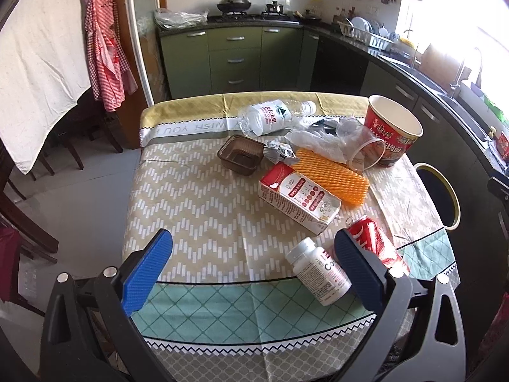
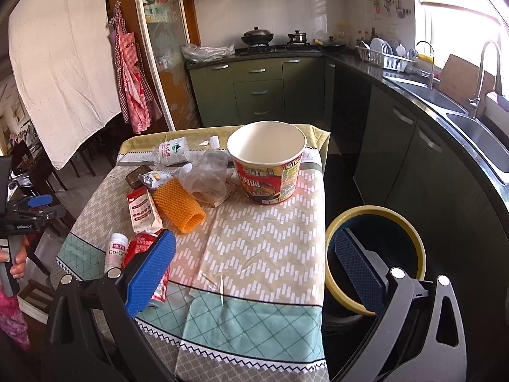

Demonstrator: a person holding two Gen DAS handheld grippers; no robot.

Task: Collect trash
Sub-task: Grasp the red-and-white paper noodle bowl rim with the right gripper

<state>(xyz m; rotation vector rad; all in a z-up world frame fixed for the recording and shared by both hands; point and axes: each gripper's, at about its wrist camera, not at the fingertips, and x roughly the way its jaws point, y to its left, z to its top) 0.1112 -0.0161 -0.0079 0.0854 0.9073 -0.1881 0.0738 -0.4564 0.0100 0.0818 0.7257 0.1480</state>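
Trash lies on a cloth-covered table point(image 1: 197, 203): a red noodle cup point(image 1: 393, 129) point(image 2: 267, 162), a clear plastic bottle point(image 1: 270, 116), a brown tray point(image 1: 240, 156), an orange foam net point(image 1: 331, 175) point(image 2: 179, 205), a red-and-white carton point(image 1: 299, 202), a white pill bottle point(image 1: 318, 273) point(image 2: 116, 251), a crushed red can point(image 1: 375, 242) point(image 2: 143, 245) and a clear bag with a plastic cup point(image 1: 346, 141). My left gripper point(image 1: 254, 267) hovers open over the near table edge. My right gripper point(image 2: 257, 267) is open too, above the front right corner. A yellow-rimmed bin point(image 2: 375, 254) point(image 1: 439, 194) stands right of the table.
Green kitchen cabinets point(image 1: 235, 57) and a dark counter with a sink point(image 2: 445, 102) run behind and along the right. A white cloth point(image 1: 35, 73) and a red checked apron point(image 1: 105, 51) hang at left. A hand point(image 2: 17, 261) holds the other gripper's handle at far left.
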